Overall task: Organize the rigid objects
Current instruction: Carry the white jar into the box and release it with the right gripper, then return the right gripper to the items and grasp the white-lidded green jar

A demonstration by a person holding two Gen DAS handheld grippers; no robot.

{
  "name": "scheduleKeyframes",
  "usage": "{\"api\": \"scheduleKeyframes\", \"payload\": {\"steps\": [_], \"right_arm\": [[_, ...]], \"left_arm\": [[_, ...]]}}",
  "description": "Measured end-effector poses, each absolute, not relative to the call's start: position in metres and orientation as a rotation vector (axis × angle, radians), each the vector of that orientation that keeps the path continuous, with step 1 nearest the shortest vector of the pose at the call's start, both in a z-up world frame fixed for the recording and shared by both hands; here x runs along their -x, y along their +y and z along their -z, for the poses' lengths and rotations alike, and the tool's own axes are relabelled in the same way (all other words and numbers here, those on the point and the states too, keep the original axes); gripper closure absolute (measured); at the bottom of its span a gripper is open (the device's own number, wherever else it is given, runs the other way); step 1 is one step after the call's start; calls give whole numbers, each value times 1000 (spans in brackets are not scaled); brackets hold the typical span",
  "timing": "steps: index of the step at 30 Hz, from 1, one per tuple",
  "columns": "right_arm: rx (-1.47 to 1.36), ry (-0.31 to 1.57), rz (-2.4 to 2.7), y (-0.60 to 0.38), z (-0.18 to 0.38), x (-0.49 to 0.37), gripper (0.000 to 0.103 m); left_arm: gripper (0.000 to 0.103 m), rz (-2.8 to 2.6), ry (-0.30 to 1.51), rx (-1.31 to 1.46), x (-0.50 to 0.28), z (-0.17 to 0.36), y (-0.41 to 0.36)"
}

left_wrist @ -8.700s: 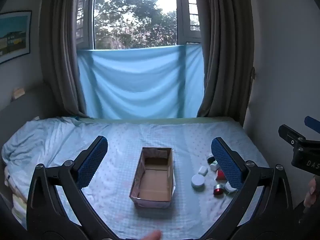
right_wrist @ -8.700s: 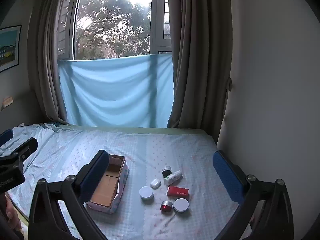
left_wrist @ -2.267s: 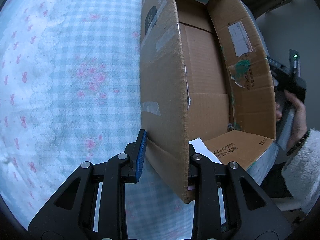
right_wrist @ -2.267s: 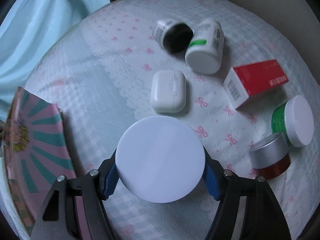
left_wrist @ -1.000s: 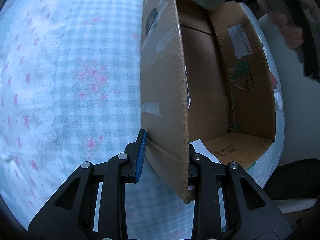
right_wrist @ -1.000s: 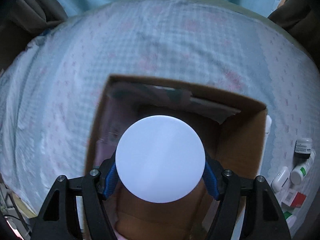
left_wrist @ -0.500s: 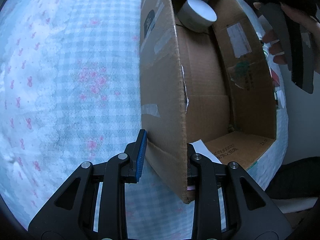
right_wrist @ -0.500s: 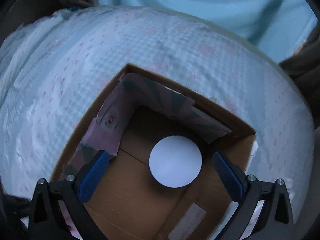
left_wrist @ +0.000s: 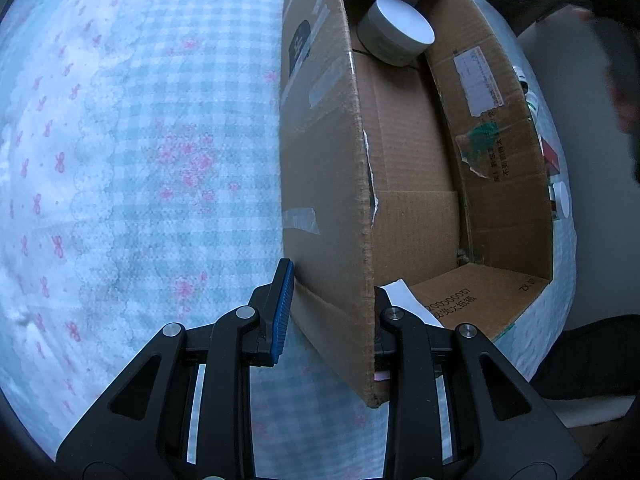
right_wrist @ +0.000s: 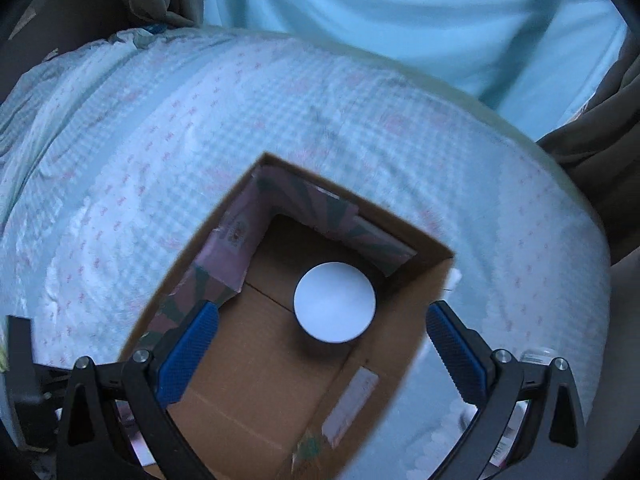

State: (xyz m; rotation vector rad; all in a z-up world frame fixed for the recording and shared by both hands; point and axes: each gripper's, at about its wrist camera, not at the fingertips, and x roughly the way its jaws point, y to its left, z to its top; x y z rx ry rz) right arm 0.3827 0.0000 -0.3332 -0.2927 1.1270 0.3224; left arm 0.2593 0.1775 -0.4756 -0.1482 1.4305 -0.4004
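I see a bed under a pale blue checked sheet with pink bows, a light blue cloth hanging behind it. My left gripper is clenched on the near wall of the cardboard box. The white round jar sits at the box's far end. My right gripper hovers above it, jaws released and holding nothing

Box top open, near floor bare, white jar blocking far corner
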Motion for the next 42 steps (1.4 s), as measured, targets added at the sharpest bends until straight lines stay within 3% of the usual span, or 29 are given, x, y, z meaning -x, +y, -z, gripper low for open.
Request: {"api": "scheduleKeyframes", "payload": {"steps": [13,23,33,42], "right_arm": [[103,1093,-124,-43,219,-290,0],[-137,1047,136,-160,194,-220,0],[-316,1050,383,-275,232,-150,0],[-508,1013,498,-333,330,-131,0]], "left_arm": [[79,414,1419,92,-257,472,167],[79,416,1412,106,-255,474,165],[79,393,1412,140,-259,481,172],[79,364,1408,158,-260,483,173]]}}
